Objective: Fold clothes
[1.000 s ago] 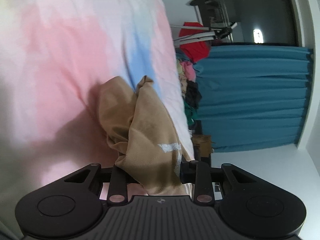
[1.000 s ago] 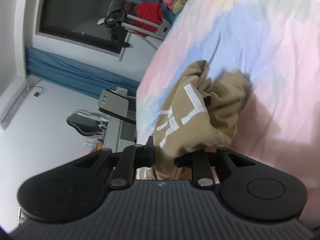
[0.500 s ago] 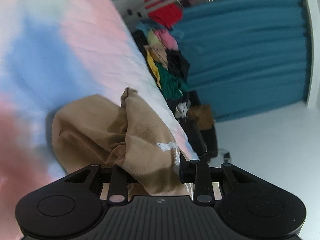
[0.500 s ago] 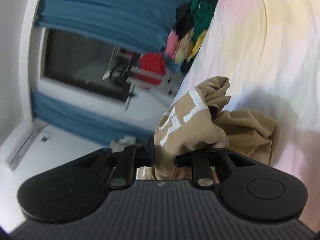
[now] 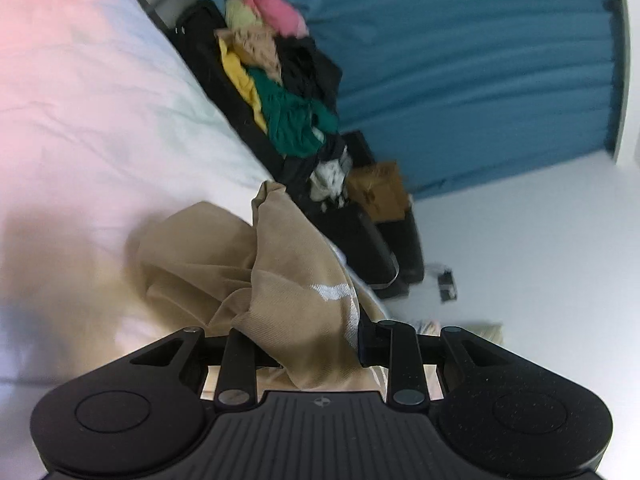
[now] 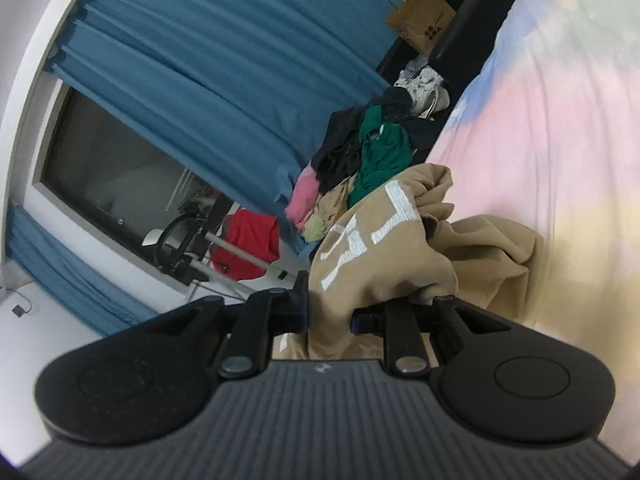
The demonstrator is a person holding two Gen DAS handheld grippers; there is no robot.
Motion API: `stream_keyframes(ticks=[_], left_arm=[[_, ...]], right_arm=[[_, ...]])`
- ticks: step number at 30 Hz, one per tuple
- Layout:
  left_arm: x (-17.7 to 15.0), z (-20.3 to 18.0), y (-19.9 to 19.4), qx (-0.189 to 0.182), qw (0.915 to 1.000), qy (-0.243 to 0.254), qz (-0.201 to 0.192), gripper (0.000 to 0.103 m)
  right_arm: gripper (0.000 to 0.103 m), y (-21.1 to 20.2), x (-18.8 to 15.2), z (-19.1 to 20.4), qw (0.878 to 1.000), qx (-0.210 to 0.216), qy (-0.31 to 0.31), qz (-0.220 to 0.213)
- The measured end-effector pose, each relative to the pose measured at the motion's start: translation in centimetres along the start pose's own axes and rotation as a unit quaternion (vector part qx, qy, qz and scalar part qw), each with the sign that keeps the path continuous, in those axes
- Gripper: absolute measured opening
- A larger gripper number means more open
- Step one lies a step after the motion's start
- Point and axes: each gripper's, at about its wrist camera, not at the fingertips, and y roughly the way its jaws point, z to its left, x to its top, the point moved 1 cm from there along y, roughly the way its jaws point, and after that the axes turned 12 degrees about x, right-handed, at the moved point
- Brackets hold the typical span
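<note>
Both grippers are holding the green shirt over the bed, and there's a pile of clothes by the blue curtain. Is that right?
Not quite. The shirt that both grippers hold is tan with white letters, as the right wrist view shows. The green one lies in the pile by the curtain. The rest is right.

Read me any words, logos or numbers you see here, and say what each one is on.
Tan garment: large white block letters, crumpled and folded over, not readable as a word.
Same garment, left wrist view: a white print fragment, unreadable.
Brown paper bag: a dark dotted logo with tiny text, too small to read.
</note>
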Motion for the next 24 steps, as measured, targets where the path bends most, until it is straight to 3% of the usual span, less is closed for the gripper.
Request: stream_keyframes(ticks=[4,9,12,15,18,21,24], left_arm=[[0.2,1.8,2.0,0.02,0.9982,0.056,0.01,0.031],[-1.5,8.2,3.2,0.046,0.9961,0.067,0.036,0.033],[-3.6,11.3,3.8,0.103,0.9901,0.09,0.032,0.036],[-5.0,13.0,4.1,0.123,0.9852,0.115,0.028,0.043],[-5.6,13.3,3.6,0.133,0.982,0.129,0.036,0.045],[-5.9,11.3,1.8,0.17,0.9701,0.171,0.029,0.058],[-6.5,8.9,-1.2,0.183,0.9588,0.217,0.01,0.063]], right_arm=[[0.022,0.1,-2.9,-3.0,1.0,-0.012,-0.011,0.016],[0.022,-2.4,-8.3,-5.9,0.999,-0.026,-0.003,0.046],[0.021,-3.6,-11.4,-8.1,0.995,-0.054,0.03,0.075],[0.022,-4.6,-13.9,-9.9,0.991,-0.083,0.041,0.101],[0.028,-5.4,-14.6,-10.8,0.984,-0.108,0.065,0.122],[0.034,-6.8,-13.9,-9.8,0.975,-0.144,0.095,0.137],[0.034,-8.7,-13.1,-7.1,0.972,-0.17,0.074,0.145]])
